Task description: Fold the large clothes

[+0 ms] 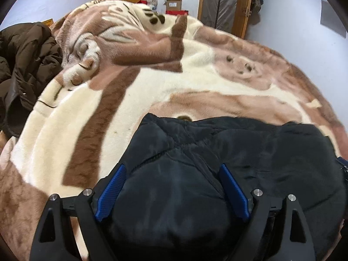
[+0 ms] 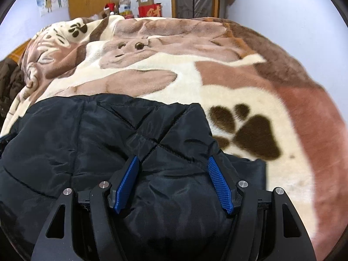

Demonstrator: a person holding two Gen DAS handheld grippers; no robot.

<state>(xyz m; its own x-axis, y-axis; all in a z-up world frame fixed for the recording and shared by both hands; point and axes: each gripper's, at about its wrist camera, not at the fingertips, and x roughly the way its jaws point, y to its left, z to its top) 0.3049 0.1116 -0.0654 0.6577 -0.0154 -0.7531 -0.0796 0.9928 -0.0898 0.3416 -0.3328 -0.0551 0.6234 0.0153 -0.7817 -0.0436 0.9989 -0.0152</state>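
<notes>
One black quilted jacket (image 1: 217, 152) lies on the plush blanket (image 1: 152, 87), bulging up between the spread jaws of both my grippers. Left gripper (image 1: 171, 169) and right gripper (image 2: 173, 163): two blue pads each, four in all; whether they press the fabric I cannot tell. One brown coat (image 1: 26, 65) sits far left. No legible writing.

Both grippers: matte black linkage arms w/ silver pivot screws. Left gripper (image 1: 173, 169), right gripper (image 2: 173, 162): blue ribbed pads (image 2: 127, 184). Texture prob. moulded.
</notes>
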